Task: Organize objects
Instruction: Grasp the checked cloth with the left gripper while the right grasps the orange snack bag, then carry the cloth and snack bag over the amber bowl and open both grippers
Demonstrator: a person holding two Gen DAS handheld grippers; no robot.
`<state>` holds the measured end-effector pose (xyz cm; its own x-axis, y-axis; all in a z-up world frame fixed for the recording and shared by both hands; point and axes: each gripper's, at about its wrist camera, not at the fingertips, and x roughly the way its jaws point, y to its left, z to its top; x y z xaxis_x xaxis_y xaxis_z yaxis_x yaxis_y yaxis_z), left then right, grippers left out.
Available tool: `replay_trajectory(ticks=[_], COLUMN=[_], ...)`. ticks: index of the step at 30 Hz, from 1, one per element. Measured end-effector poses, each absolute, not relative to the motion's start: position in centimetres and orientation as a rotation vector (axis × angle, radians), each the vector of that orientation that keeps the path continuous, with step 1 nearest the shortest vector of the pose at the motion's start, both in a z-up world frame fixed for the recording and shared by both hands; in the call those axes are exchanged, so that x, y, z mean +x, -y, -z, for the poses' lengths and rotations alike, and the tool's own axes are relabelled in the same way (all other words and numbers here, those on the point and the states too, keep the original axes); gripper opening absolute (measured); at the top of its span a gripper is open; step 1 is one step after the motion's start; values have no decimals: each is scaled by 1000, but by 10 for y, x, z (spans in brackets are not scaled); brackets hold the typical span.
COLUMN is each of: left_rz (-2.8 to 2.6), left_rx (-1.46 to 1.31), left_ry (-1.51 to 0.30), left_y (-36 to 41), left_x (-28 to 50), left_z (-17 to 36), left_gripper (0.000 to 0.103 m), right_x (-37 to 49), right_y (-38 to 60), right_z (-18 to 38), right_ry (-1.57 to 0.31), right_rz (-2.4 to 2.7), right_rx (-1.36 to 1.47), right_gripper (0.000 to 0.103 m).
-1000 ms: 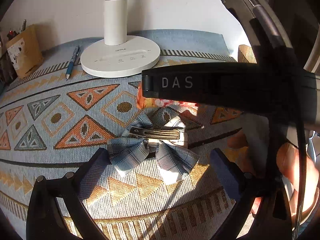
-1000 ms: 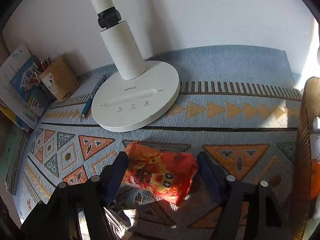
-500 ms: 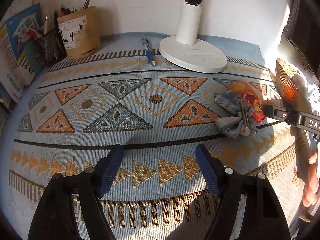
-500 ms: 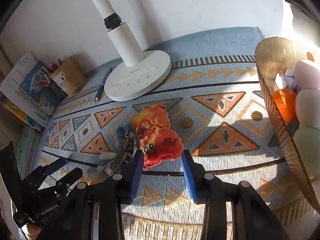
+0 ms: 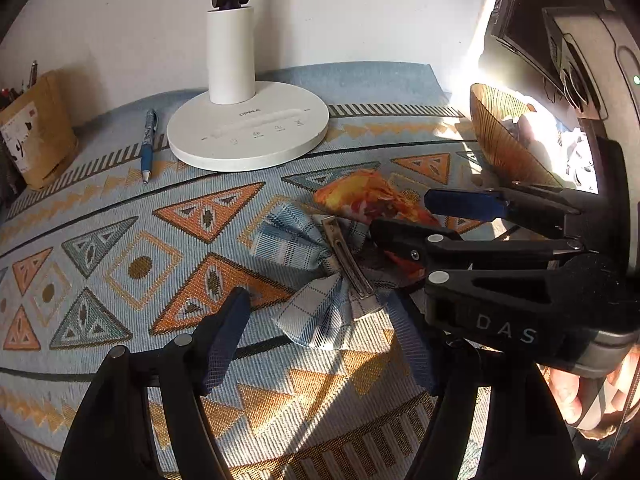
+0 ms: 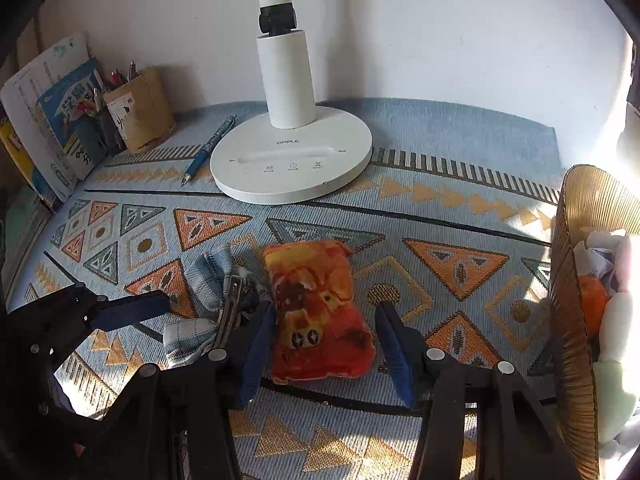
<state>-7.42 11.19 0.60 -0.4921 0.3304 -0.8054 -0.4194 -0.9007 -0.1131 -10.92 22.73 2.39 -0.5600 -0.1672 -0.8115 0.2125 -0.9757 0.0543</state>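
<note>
A blue plaid bow hair clip point(image 5: 320, 280) lies on the patterned cloth, its metal clip facing up. My left gripper point(image 5: 320, 344) is open, low over the cloth, its jaws on either side of the bow's near end. An orange-red printed pouch point(image 6: 316, 312) lies just right of the bow point(image 6: 212, 284). My right gripper point(image 6: 324, 352) is open with its jaws straddling the pouch's near end. In the left wrist view the right gripper point(image 5: 440, 220) reaches in from the right over the pouch point(image 5: 368, 196).
A white lamp base point(image 6: 292, 160) stands at the back centre with a blue pen point(image 6: 208, 152) to its left. A brown pen holder point(image 6: 140, 112) and books point(image 6: 48, 120) stand at the back left. A wicker basket point(image 6: 576, 280) holding several items stands at the right.
My left gripper swung back in close to the bow after pulling away to the left. My right gripper opened wider and dropped closer around the pouch.
</note>
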Motion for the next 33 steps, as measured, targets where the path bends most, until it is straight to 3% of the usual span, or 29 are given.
replay_trajectory(ticks=[4, 6, 10, 14, 16, 24, 29, 33], left_rz=[-2368, -2357, -2366, -2400, -2382, -2414, -2482, -2539], left_rx=[-1239, -1225, -1218, -1223, -1226, -1137, -1144, -1134], left_ry=[-185, -192, -144, -122, -73, -29, 17, 29], left_y=[-126, -129, -124, -114, -107, -80, -49, -35], left_x=[-77, -76, -81, -86, -86, -27, 13, 29], left_z=[-5, -4, -4, -6, -7, -35, -33, -21], left_gripper=[69, 69, 69, 27, 21, 20, 20, 20], right_x=[-110, -108, -102, -100, -94, -15, 36, 52], right_y=[-227, -228, -239, -253, -254, -254, -254, -247], right_z=[-18, -20, -29, -32, -33, -64, -45, -31], right_ry=[-69, -48, 7, 89, 113, 150, 187, 81], right_rz=[2589, 2590, 2673, 2664, 2648, 2618, 2576, 2631], right_rx=[1316, 1304, 1256, 1264, 1264, 1191, 1237, 1255], right_gripper=[47, 36, 33, 33, 33, 33, 34, 35])
